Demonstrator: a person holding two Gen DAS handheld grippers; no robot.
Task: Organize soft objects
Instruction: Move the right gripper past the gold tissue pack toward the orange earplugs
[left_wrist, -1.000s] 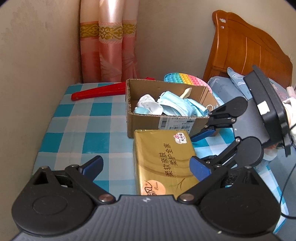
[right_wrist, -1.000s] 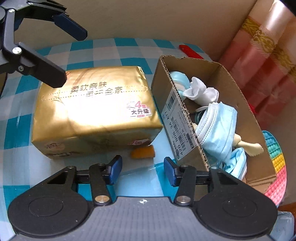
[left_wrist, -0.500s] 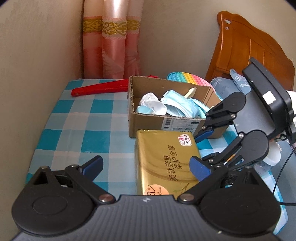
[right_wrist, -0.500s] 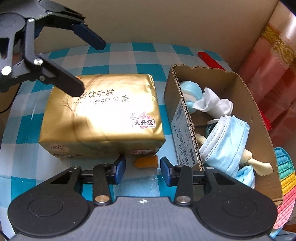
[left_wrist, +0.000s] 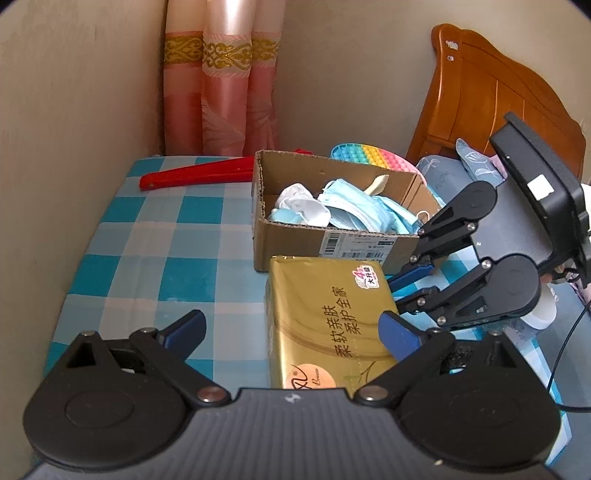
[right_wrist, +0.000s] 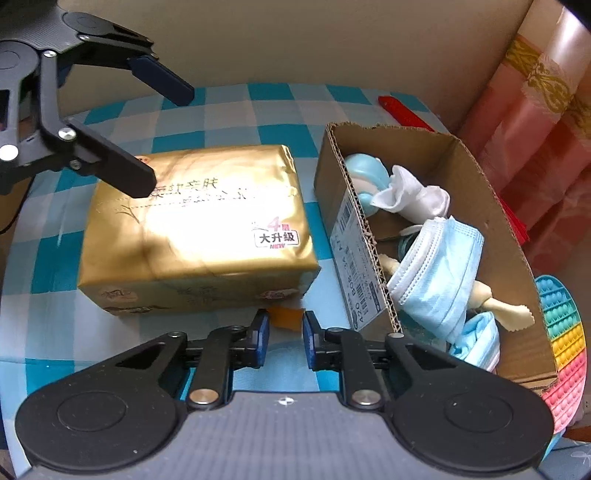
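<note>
One tissue pack (right_wrist: 195, 229) | one box (right_wrist: 480, 206) | left gripper (left_wrist: 291, 332) wide | right gripper (right_wrist: 284, 328) pinching orange piece (right_wrist: 286, 317)

The right hand-held gripper (right_wrist: 285, 328), whose blue pads stood well apart on either side of the small orange piece (right_wrist: 285, 318) a second ago, now has them drawn in tight against that piece, just beside the near edge of the gold tissue pack (right_wrist: 195, 229).
</note>
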